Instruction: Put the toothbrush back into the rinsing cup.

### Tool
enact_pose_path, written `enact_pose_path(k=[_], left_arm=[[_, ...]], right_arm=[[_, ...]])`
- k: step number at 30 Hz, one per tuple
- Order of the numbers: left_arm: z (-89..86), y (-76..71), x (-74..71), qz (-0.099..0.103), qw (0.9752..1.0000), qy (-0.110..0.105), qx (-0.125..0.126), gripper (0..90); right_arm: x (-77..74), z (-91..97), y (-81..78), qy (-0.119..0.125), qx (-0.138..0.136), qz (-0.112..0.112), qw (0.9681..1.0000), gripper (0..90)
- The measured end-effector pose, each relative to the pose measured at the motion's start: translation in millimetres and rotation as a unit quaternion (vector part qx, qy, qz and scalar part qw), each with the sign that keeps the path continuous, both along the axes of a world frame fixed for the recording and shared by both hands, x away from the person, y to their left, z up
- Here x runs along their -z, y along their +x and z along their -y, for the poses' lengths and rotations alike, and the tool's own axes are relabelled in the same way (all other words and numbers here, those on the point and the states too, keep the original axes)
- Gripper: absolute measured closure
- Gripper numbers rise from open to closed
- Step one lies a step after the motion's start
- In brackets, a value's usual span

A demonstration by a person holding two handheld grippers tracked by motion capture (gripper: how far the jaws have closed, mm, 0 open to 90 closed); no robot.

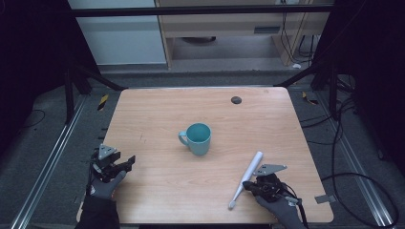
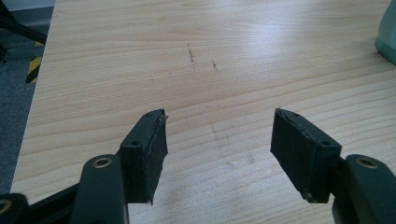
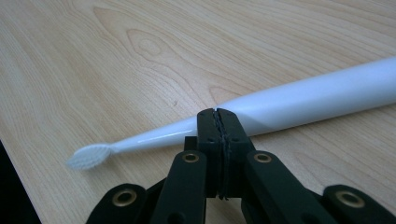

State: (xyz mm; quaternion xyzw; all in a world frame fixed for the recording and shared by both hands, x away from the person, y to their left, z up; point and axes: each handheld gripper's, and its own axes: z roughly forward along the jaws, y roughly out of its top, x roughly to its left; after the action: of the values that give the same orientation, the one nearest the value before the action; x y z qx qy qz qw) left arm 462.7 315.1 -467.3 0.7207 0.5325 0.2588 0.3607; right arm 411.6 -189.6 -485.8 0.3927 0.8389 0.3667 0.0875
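A white electric toothbrush lies flat on the wooden table at the front right, bristle head toward the front edge. My right gripper sits just beside its neck. In the right gripper view the jaws are pressed together with nothing between them, and the right gripper tips rest against the near side of the toothbrush. A teal mug stands upright mid-table, handle to the left. My left gripper hovers near the table's left front edge, open; between the left gripper pads is bare wood. The mug edge shows at far right.
A small black disc lies near the table's back edge. Dark frame bars and cables run along the floor on both sides. Bare wood stretches between the mug and both grippers.
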Motion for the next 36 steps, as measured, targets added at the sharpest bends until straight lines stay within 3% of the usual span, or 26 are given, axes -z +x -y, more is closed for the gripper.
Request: enact_pose_path(k=[5, 9, 16, 27, 36], left_arm=[[0.5, 0.3, 0.7, -0.001, 1.0000, 0.001, 0.001, 35.2], [0.5, 0.6, 1.0, 0.000, 1.0000, -0.001, 0.002, 35.2], [1.9, 1.3, 2.0, -0.001, 1.0000, -0.003, 0.004, 35.2], [3.8, 2.2, 2.1, -0.006, 1.0000, 0.002, 0.006, 35.5], [3.7, 2.2, 2.2, -0.008, 0.9999, 0.003, 0.009, 35.7]], right_arm=[[-3.9, 1.8, -0.5, 0.017, 0.002, 0.008, 0.9998, 88.2], [-10.7, 10.6, 1.8, 0.030, 0.032, 0.033, 0.9985, 87.9], [-21.0, 30.5, 17.8, 0.050, 0.099, 0.079, 0.9906, 86.9], [-17.6, 45.6, 43.9, 0.036, 0.143, 0.089, 0.9851, 86.8], [-11.4, 45.5, 71.3, 0.031, 0.158, 0.084, 0.9833, 87.1]])
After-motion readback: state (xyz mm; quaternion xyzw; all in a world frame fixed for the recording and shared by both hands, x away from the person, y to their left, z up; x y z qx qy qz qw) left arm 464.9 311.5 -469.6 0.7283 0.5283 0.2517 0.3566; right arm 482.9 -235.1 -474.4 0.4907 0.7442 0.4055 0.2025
